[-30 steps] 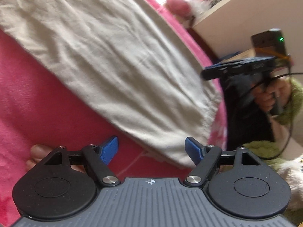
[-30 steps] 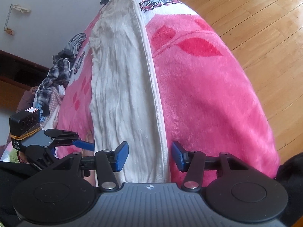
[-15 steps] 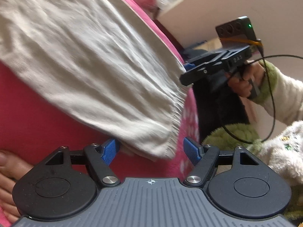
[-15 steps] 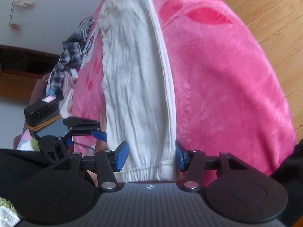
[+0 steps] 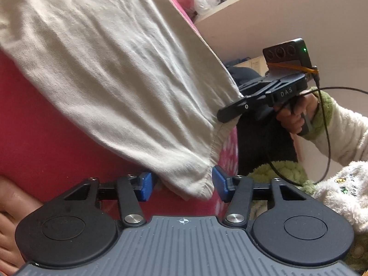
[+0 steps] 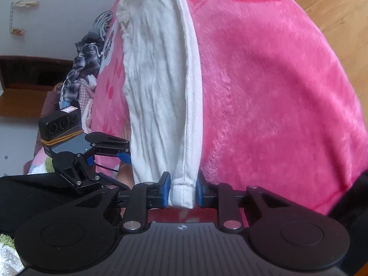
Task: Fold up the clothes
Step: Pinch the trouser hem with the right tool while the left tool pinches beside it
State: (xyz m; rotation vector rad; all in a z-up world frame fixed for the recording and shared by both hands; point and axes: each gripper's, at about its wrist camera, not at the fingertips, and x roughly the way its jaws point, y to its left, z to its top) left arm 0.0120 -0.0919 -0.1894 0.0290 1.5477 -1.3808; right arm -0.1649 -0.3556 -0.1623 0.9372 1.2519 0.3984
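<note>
Item: cream trousers (image 6: 161,92), laid lengthwise on the pink blanket (image 6: 276,92) of the bed, hem end nearest me. Right hand-held gripper (image 6: 183,189) has just been closing and now pinches the hem's right corner between its blue pads; left hand-held gripper (image 5: 181,182) has also been closing, but its jaws sit apart around the hem's left corner without pressing it. Risk, as I judge it: lifting now leaves the left corner behind, skewing the fold, or snags blanket pile.
</note>
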